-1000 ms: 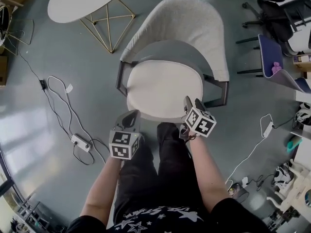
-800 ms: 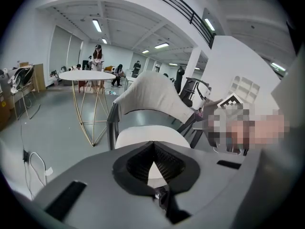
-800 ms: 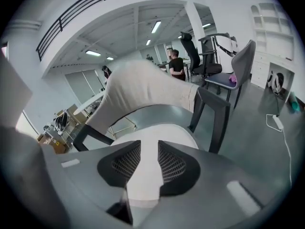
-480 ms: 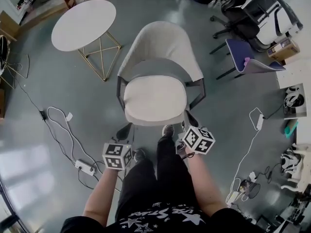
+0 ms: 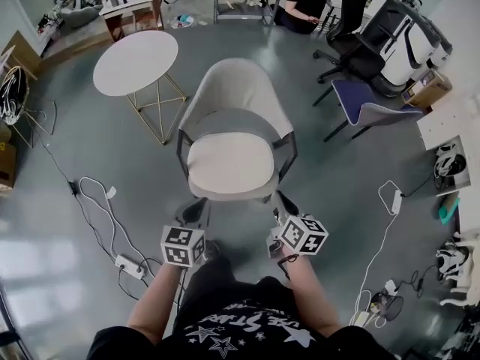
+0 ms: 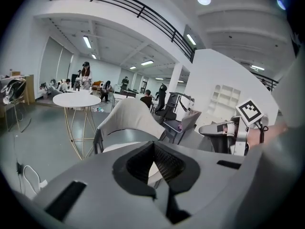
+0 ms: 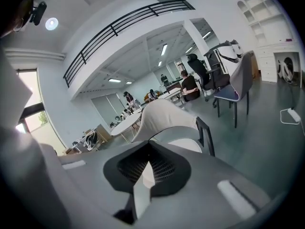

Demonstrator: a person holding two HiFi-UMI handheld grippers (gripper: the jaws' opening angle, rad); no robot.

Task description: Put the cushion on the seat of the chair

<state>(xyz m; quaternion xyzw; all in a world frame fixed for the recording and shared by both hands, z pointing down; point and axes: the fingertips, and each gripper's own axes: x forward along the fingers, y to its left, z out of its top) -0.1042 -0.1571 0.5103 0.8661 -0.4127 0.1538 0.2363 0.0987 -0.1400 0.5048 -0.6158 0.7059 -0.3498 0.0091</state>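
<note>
We see the cream, rounded cushion (image 5: 229, 165) lying flat on the chair (image 5: 238, 88) seat; our left gripper (image 5: 193, 211) and right gripper (image 5: 284, 204) are closed and empty.

Chair (image 6: 127, 119) with cushion (image 6: 114, 146) beyond the left tool (image 6: 153, 146), jaws together.

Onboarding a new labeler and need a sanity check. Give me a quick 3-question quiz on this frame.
1. True or false: the cushion lies on the seat of the chair.
2. In the head view, what stands to the upper left of the chair? A) a sofa B) a round white table C) a fridge
3. What do the left gripper and the right gripper hold in their jaws?
Key: 1 true. 2 B. 3 nothing; both pairs of jaws are together and empty.
</note>
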